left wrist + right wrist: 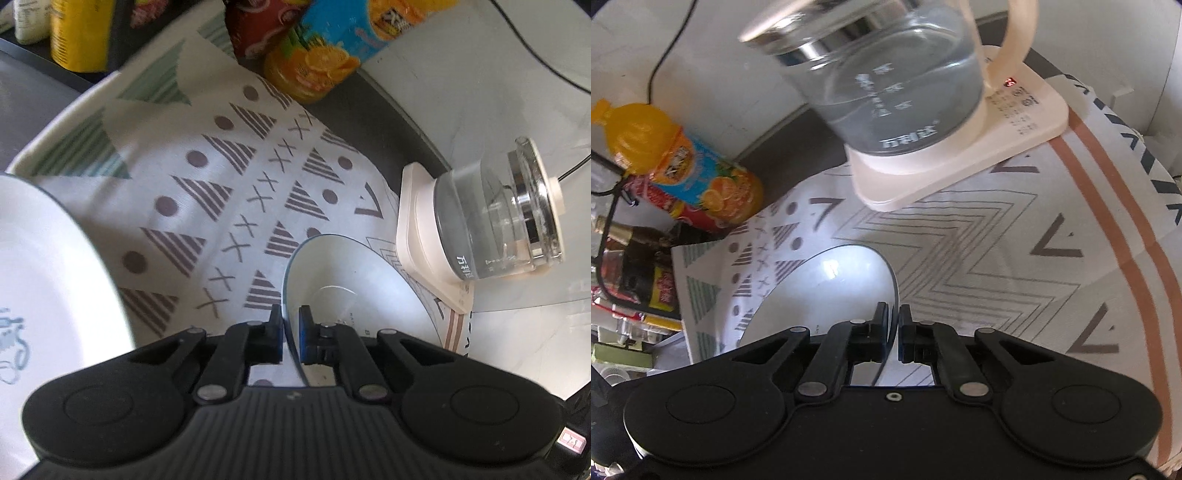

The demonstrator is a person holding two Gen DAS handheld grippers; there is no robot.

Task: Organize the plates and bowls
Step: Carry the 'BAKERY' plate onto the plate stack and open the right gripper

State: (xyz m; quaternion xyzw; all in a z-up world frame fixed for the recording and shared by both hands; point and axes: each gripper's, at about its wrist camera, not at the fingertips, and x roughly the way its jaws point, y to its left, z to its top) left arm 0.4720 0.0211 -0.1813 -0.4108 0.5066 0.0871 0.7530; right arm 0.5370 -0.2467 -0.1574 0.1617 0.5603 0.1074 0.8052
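Note:
A shallow white bowl (354, 291) with a thin dark rim hangs tilted over the patterned tablecloth (207, 177). My left gripper (290, 317) is shut on its near rim, with one pad on either side of the edge. The right wrist view shows the same bowl (820, 288) to the left of my right gripper (893, 317), which is shut on the opposite rim. A larger white plate (44, 280) with a blue drawing lies at the left edge of the left wrist view, apart from both grippers.
A glass kettle (897, 77) stands on a cream base (960, 162) just beyond the bowl, with a black cable (661, 62) behind it. An orange juice bottle (683, 162) and a red packet (258, 26) stand at the cloth's far edge. A yellow container (79, 33) sits further left.

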